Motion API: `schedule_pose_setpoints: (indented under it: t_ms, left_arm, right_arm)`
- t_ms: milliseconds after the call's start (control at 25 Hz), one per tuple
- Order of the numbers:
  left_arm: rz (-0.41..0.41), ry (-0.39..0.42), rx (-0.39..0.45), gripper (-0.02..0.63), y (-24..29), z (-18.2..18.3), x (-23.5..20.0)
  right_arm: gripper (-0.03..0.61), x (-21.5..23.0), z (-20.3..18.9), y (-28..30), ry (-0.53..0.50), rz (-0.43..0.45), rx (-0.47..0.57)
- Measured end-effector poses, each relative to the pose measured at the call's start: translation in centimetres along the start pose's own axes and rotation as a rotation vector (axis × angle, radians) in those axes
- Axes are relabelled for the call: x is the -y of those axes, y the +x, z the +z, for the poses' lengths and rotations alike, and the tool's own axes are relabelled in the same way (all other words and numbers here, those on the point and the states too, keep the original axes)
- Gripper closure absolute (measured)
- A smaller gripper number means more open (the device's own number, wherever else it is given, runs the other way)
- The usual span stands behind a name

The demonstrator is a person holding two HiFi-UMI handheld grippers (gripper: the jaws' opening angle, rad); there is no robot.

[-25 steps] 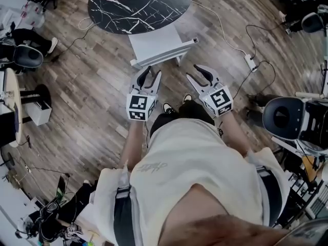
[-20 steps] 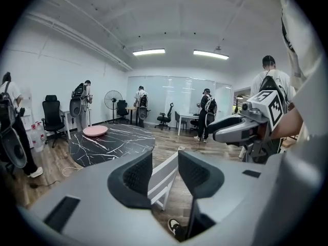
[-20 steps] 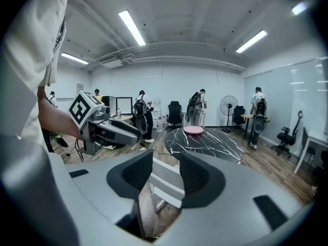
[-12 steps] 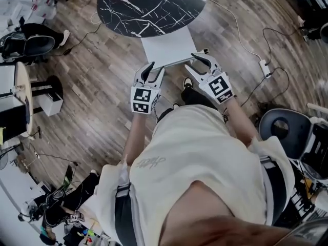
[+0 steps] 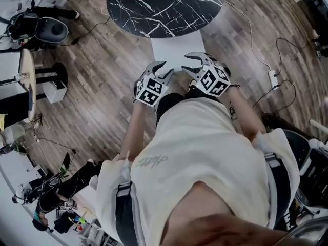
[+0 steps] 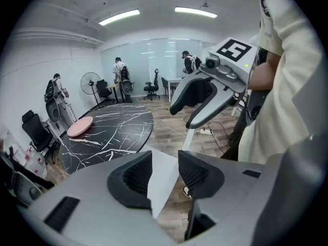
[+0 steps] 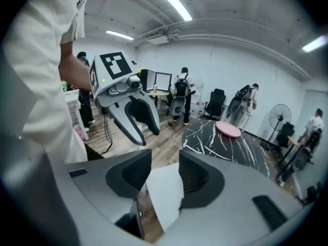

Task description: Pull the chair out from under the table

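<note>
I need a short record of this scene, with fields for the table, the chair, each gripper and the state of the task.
table: round black marble table, with a pink disc on it
chair: white chair, seat partly under the table's near edge
left side: left gripper open, at the chair's near edge, no grip
right side: right gripper open, jaws have just been opening; chair seen through the gap, no grip
task state: chair not yet pulled out
</note>
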State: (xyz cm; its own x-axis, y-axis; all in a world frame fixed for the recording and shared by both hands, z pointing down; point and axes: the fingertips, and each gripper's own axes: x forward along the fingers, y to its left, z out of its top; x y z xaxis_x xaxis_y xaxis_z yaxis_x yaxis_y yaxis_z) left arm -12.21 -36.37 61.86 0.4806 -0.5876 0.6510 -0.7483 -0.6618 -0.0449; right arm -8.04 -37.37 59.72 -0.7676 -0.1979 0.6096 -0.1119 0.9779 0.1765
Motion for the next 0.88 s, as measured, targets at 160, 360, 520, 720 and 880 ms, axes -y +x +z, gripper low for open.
schedule_pose_setpoints:
  t_ms: [160,360,520,720,880]
  left_arm:
    - [-0.059,0.108,-0.102,0.445,1.1,-1.0,0.6]
    - [-0.197,0.225,-0.228,0.445,2.3,-2.8,2.4]
    - [-0.250,0.321,-0.315,0.444,3.9,-4.8,3.1]
    - [-0.315,0.373,-0.405,0.445,6.1,-7.5,3.4]
    - [-0.335,0.377,-0.451,0.445,7.0,-9.0,3.5]
  right_arm:
    - [0.400,-2.1,-1.9,2.2,-0.038,0.159,-0.118]
    - [0.396,-4.2,-4.0,4.7,-0.086,0.292,-0.273]
    - [0.397,-4.7,-6.0,6.4,-0.178,0.309,-0.426]
    - [0.398,-5.7,-8.2,8.1,-0.262,0.378,-0.562]
    - [0.417,-6.1,-9.0,9.2,-0.277,0.393,-0.587]
